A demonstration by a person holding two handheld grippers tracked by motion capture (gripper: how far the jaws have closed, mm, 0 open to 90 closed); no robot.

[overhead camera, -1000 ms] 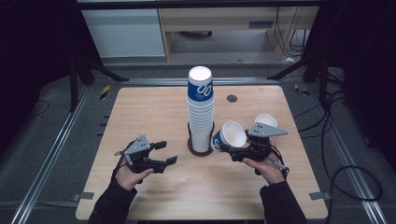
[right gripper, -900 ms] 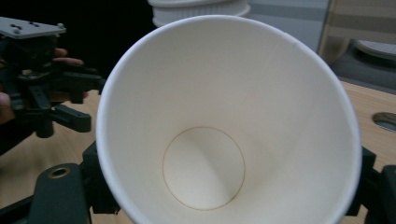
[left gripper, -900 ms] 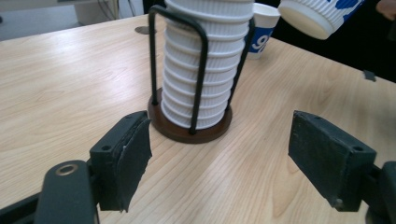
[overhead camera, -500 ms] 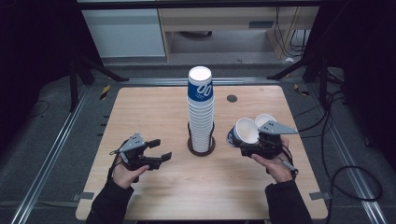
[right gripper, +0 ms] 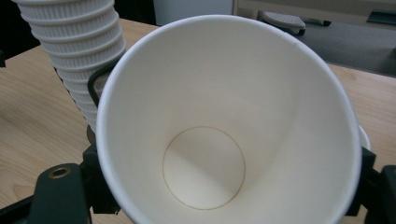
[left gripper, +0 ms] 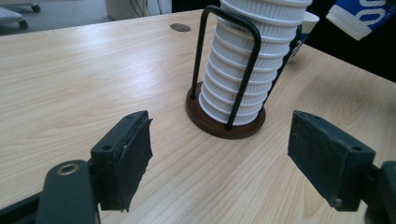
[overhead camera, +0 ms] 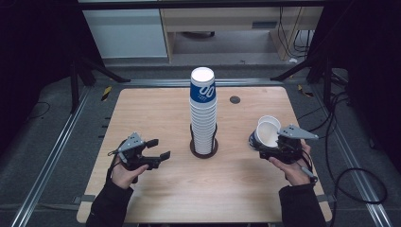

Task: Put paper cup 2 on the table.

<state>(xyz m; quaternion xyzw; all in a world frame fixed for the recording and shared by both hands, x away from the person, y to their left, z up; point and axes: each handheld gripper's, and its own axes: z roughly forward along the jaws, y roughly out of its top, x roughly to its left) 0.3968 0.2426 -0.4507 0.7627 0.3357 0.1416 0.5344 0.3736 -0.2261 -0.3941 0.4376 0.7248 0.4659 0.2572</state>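
A tall stack of ribbed white paper cups, the top one blue, stands in a black wire holder at the table's middle. My right gripper is right of the stack and shut on a blue-and-white paper cup, which it holds tilted with the mouth up. In the right gripper view the cup's white inside sits between my jaws, with the stack to the left. Another cup stands just behind the held one. My left gripper is open left of the holder, its jaws holding nothing and facing the stack.
The wooden table has a small dark round hole behind the stack. Metal rails run along the left and right table edges, and cables lie on the floor at the right.
My right gripper has carried the cup to the right, away from the stack, and now holds it in front of the standing cup. The left gripper has barely shifted.
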